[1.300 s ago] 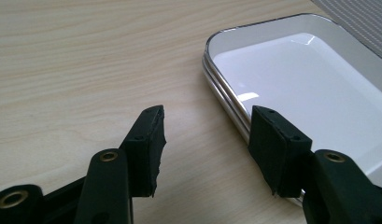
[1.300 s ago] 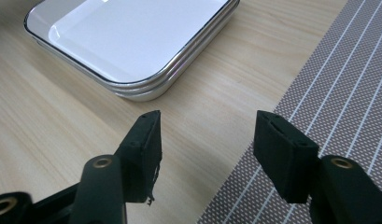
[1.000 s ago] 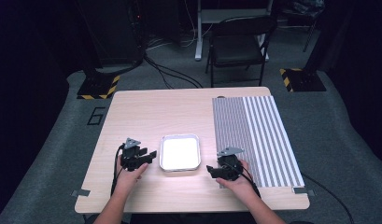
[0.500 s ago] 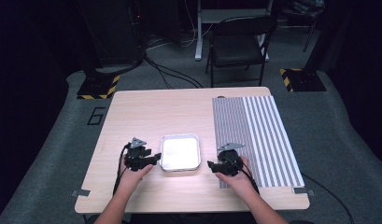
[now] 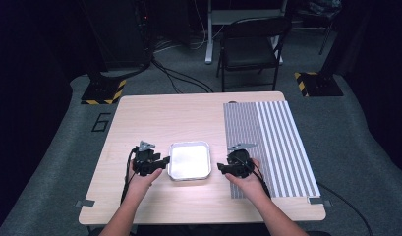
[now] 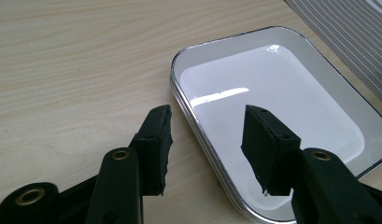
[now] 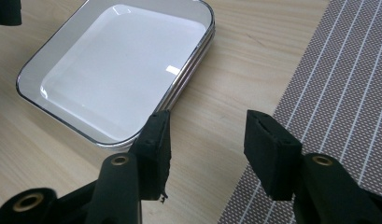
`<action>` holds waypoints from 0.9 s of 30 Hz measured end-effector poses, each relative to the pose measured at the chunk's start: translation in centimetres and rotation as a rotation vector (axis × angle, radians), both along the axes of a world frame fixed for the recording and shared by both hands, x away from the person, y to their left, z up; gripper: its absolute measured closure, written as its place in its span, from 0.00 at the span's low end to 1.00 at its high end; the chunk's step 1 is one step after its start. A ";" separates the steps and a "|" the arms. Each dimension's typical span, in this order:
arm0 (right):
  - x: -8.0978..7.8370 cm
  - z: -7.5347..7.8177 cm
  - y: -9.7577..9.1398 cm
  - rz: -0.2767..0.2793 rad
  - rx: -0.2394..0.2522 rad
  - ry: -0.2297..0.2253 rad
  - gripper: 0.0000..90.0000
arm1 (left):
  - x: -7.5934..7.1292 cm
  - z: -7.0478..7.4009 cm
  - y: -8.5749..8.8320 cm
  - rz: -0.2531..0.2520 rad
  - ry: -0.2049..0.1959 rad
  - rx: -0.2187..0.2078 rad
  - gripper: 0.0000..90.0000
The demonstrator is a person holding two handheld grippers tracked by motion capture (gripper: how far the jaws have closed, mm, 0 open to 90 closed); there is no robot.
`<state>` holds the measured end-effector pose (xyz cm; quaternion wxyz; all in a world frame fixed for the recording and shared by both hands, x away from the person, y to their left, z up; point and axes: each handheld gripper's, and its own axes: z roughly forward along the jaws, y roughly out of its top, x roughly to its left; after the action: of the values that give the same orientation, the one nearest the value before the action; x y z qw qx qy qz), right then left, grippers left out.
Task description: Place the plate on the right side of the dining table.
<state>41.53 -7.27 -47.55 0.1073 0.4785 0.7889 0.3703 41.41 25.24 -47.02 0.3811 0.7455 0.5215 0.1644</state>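
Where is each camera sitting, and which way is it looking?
High view: above the person's side, looking forward and down at the table; forearms, left gripper, right gripper.
Left gripper view: rides that gripper, facing the tray's edge; its jaws straddle the rim.
Right gripper view: rides that gripper, jaws beside the tray, striped mat alongside.
All three share the tray.

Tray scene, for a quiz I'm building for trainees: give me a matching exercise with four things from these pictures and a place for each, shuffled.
Things:
1. white tray
2. striped mat
3. left gripper
4. right gripper

Places:
A. over the bare wood between the tray and the mat
B. covering the table's right part
C. jaws open astride the tray's left rim
D. on the wood between the two grippers

Pairs: 1-D, 2-B, 3-C, 4-A
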 end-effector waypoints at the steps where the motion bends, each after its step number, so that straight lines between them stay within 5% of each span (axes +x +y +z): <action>1: 0.1 0.0 0.0 0.001 -0.005 -0.003 0.58 | 0.0 -0.1 0.0 0.005 0.000 -0.006 0.59; 20: 1.4 -0.5 1.6 -0.082 0.061 0.038 0.66 | 0.9 -1.6 1.1 0.049 0.059 -0.106 0.73; 27: 1.4 -0.5 2.1 -0.091 0.081 0.038 0.68 | 1.2 -1.8 1.1 0.057 0.071 -0.110 0.77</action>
<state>42.97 -5.16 -48.03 0.0897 0.5246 0.7527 0.3874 42.62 26.38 -48.86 0.3978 0.7136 0.5641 0.1198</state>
